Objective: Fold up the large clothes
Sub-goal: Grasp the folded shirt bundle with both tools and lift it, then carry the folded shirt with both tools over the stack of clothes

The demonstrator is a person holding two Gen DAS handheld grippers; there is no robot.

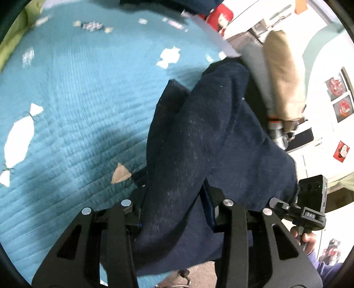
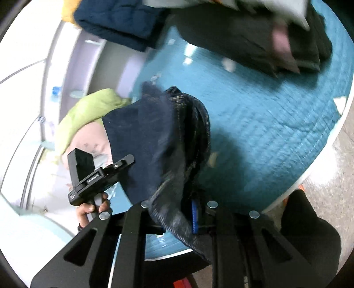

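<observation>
A large dark navy garment (image 1: 199, 144) hangs bunched in the air over a teal quilted bed (image 1: 77, 88). My left gripper (image 1: 174, 212) is shut on one part of the garment, which drapes over its fingers. My right gripper (image 2: 177, 212) is shut on another part of the same navy garment (image 2: 159, 141), whose ribbed inner side shows. The right gripper also shows at the right edge of the left wrist view (image 1: 309, 208), and the left gripper shows at the left of the right wrist view (image 2: 95, 175). The fingertips are hidden by cloth.
The teal bed (image 2: 265, 124) carries a stack of folded dark clothes (image 2: 254, 39) and a folded navy item (image 2: 119, 20) at its far side. A green pillow (image 2: 88, 110) lies at the bed's head. Beige and grey clothes (image 1: 283, 73) hang beyond the bed. Floor shows at the bed's edge (image 2: 331, 166).
</observation>
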